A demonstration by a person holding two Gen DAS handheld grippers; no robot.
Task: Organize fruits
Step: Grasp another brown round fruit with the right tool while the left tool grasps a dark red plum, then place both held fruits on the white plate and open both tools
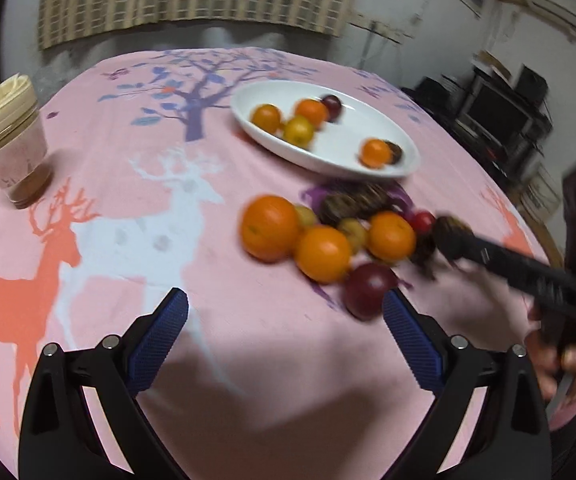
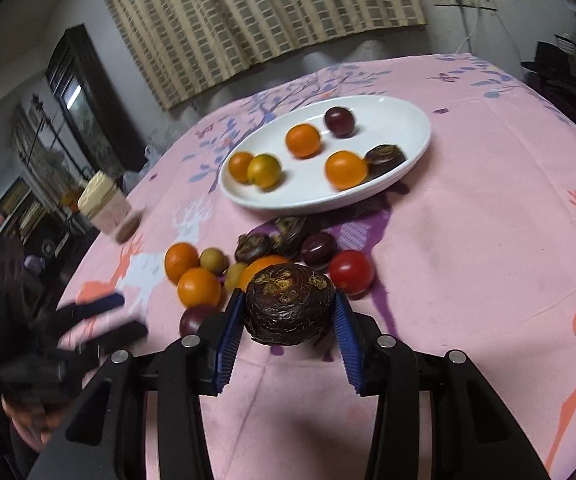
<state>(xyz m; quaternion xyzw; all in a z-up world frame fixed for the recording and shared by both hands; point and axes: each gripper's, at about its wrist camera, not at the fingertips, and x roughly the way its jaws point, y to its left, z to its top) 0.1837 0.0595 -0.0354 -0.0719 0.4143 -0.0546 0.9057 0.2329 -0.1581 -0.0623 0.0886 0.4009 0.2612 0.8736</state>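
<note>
The right claw is clenched on a dark brown, wrinkled round fruit — both blue pads press its sides, and it hangs just above the pink surface with its deer and tree print. The left claw stands released, its blue fingers wide apart with nothing between them; a dark purple plum lies just beside its right finger.

Behind the held fruit there is a loose heap on the cloth: three oranges, two small yellowish fruits, some dark wrinkled ones, a dark plum and a red tomato-like fruit, most of them touching each other.

Further back is a white oval plate. In it lie four orange and yellow-orange fruits, one dark plum and one dark wrinkled fruit, which touches an orange one.

A pink jar with a cream lid stands well apart, near the left edge of the surface.
</note>
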